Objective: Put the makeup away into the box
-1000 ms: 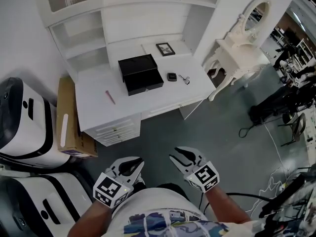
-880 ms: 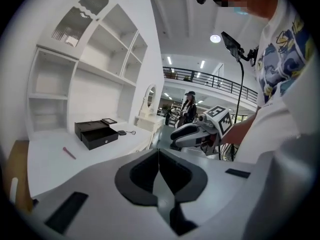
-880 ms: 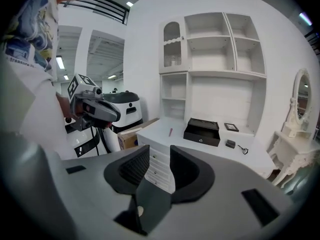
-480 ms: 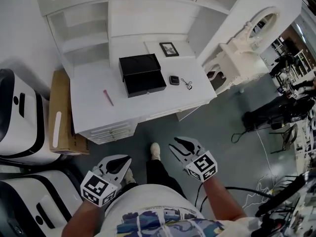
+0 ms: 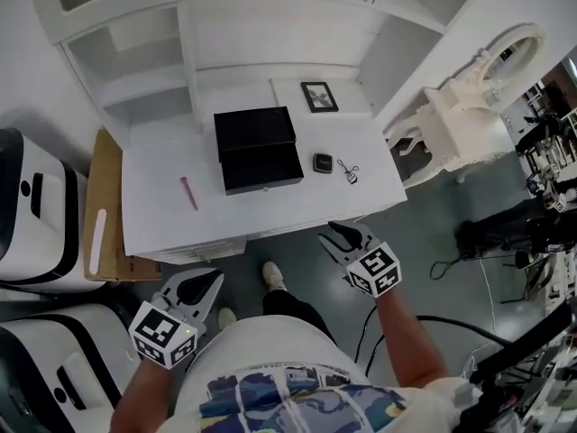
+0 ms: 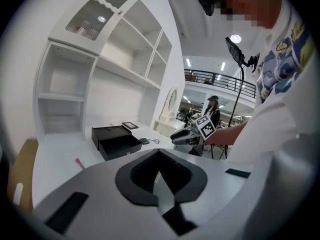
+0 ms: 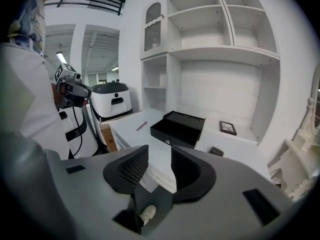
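Makeup, a pink stick (image 5: 187, 192), lies on the white bench (image 5: 153, 215), left of the open black box (image 5: 257, 149). The left tool (image 5: 206, 282) is closed and empty. The right tool (image 5: 341, 235) has just parted its jaws slightly further and holds nothing. Both hang off the bench's near edge.

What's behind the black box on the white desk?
Bare desktop, then a small dark-framed picture further back to the right. Close against the black box, the surface is covered in both gripper views.
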Motion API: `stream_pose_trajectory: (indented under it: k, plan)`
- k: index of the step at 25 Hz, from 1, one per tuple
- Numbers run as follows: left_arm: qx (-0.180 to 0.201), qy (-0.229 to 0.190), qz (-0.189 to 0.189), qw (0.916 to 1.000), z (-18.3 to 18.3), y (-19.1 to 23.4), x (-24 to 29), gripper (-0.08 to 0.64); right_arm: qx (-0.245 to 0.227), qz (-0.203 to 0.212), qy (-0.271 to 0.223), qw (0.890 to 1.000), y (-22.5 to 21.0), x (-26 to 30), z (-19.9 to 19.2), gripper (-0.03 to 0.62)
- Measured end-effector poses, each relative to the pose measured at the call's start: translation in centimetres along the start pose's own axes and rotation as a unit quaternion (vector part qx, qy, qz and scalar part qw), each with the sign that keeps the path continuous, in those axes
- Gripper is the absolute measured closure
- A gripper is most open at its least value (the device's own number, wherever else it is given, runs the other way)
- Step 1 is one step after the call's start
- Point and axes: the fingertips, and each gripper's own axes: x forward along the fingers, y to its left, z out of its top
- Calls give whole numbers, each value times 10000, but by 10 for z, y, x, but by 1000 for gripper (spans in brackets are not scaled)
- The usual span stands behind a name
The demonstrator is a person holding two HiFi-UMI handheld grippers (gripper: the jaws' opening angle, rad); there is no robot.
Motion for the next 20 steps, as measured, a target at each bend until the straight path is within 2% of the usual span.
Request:
stream_pose_trajectory:
  k: [9, 15, 20]
  plan:
    - [17, -40, 365, 9993, 62, 8, 95, 546, -703, 516, 554, 9946, -125, 52, -17, 371]
    - [-149, -118, 800, 9966, 84, 16, 124, 546, -1298, 934, 1035, 9817, -176, 93, -36, 333]
    - [-333, -15, 1145, 9929, 84, 22, 132, 547, -1661, 1275, 1438, 9672, -196, 128, -48, 310]
